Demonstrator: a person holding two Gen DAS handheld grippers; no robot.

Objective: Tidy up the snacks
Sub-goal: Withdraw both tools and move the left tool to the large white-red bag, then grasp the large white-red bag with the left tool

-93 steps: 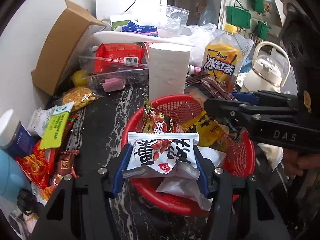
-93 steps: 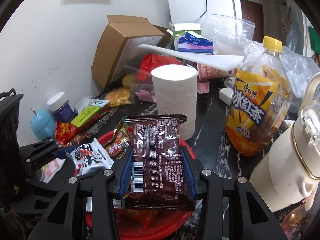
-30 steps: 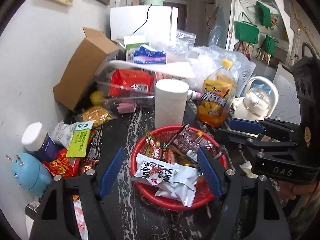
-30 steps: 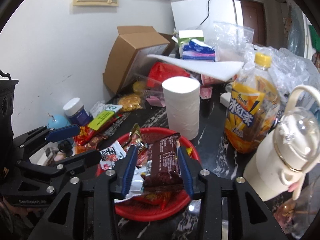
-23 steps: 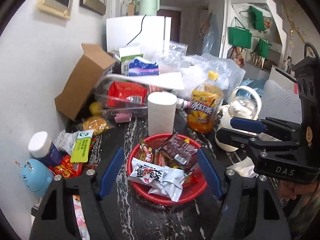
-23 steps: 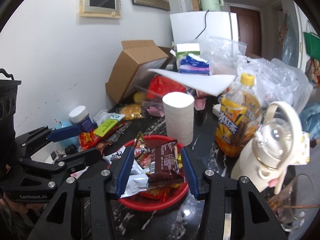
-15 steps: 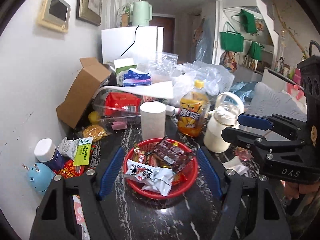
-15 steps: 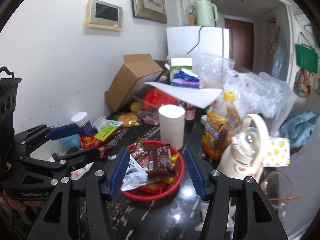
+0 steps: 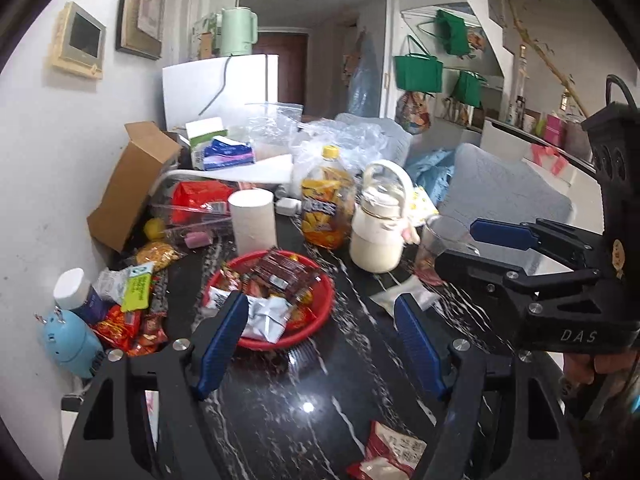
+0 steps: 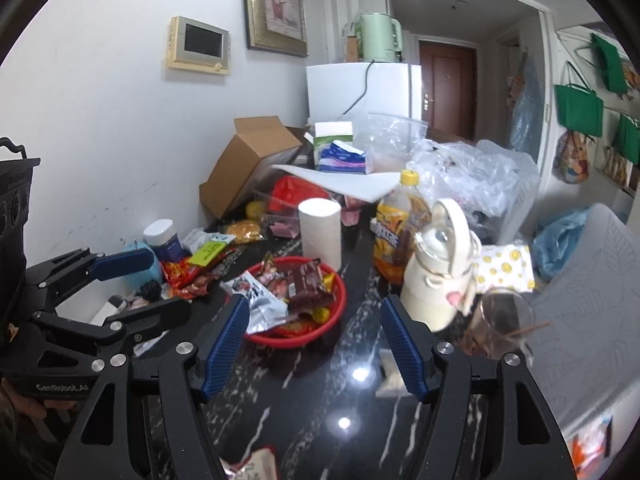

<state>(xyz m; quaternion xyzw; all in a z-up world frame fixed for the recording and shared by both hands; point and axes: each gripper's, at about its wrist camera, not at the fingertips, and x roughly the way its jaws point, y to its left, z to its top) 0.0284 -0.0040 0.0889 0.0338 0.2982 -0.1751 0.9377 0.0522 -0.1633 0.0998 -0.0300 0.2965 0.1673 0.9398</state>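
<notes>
Brimming round red mesh basket [image 9: 320,322] — crinkly foil snack packets [image 9: 286,270]

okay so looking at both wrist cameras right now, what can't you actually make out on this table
- Snacks low in the red basket: both views, covered by the brown packet and white packet.
- Red-and-white packet: left wrist view, cut by the bottom edge; print unreadable.
- Glass contents: right wrist view, blurred.
- Pile behind the paper roll: partly hidden.

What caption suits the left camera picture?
Open left gripper above a dark table, facing a red basket heaped with snack packets.
</notes>
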